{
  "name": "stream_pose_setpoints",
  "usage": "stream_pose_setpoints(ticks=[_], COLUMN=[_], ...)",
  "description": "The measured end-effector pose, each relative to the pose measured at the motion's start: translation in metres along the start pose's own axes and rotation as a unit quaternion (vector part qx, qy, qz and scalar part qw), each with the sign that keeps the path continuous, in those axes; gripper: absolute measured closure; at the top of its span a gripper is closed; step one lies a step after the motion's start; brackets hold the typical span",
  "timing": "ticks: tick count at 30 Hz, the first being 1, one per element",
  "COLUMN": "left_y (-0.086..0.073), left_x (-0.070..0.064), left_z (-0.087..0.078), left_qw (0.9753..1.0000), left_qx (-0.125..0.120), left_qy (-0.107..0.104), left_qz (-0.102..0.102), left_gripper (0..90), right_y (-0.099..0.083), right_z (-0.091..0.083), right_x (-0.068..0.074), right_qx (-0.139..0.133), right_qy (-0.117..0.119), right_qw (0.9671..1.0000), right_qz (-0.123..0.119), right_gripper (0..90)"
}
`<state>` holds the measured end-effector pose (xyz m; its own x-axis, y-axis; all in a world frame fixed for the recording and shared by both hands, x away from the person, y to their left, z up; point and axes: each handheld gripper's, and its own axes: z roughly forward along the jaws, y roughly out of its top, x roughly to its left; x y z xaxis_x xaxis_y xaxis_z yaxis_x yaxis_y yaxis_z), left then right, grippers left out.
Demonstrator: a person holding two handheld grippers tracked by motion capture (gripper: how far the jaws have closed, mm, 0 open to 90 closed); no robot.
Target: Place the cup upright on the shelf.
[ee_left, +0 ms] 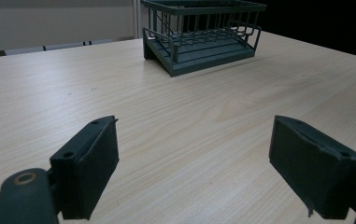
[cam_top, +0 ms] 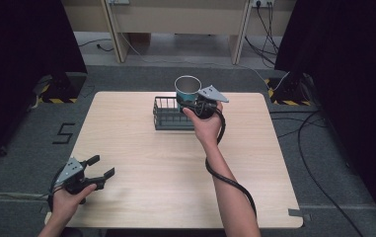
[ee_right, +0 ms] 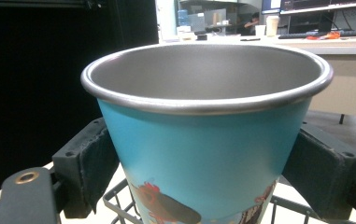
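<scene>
A teal metal cup (cam_top: 187, 89) with a steel rim and a printed rooster stands upright in the air above the right end of a dark wire basket (cam_top: 168, 114) at the table's far middle. My right gripper (cam_top: 194, 101) is shut on the cup (ee_right: 203, 140), one pad on each side of its wall. The basket's wires (ee_right: 119, 205) show just under the cup. My left gripper (cam_top: 98, 166) rests near the table's front left corner, open, with nothing between its pads (ee_left: 91, 163). From there the basket (ee_left: 203, 37) lies ahead across bare wood.
The light wooden table (cam_top: 166, 168) spans the view. A black cable (cam_top: 225, 173) trails from the right gripper along the forearm. Dark curtains, floor cables and a desk stand beyond the far edge.
</scene>
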<state>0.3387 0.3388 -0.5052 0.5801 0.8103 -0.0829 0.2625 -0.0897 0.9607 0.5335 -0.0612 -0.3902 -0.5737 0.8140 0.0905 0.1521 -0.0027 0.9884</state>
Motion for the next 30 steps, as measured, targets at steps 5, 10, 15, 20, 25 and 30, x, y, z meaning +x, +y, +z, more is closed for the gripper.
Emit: stream_pose_setpoints(ticks=[5, 10, 15, 20, 25, 30], left_y=[0.000, 0.000, 0.000, 0.000, 0.000, 0.000], left_x=[0.000, 0.000, 0.000, 0.000, 0.000, 0.000], left_z=[0.000, 0.000, 0.000, 0.000, 0.000, 0.000], left_qw=[1.0000, 1.0000, 1.0000, 1.0000, 1.0000, 1.0000], left_qx=[0.000, -0.001, -0.001, -0.001, -0.001, -0.002], left_qy=[0.000, -0.001, -0.001, -0.001, -0.001, -0.002], left_qz=[0.000, 0.000, 0.000, 0.000, 0.000, -0.001], left_gripper=[15.2, 15.2, 15.2, 15.2, 15.2, 15.2], right_y=[-0.001, -0.003, -0.006, -0.005, -0.006, -0.008], right_z=[0.006, 0.011, 0.016, 0.022, 0.029, 0.033], right_x=[-0.004, -0.007, -0.012, -0.015, -0.019, -0.020], right_qx=[0.005, 0.009, 0.015, 0.021, 0.029, 0.033], right_qy=[-0.007, -0.014, -0.021, -0.029, -0.038, -0.042], right_qw=[1.0000, 0.9998, 0.9996, 0.9993, 0.9987, 0.9984], right_qz=[0.005, 0.007, 0.014, 0.012, 0.016, 0.017], right_gripper=[16.7, 16.7, 16.7, 16.7, 16.6, 16.7])
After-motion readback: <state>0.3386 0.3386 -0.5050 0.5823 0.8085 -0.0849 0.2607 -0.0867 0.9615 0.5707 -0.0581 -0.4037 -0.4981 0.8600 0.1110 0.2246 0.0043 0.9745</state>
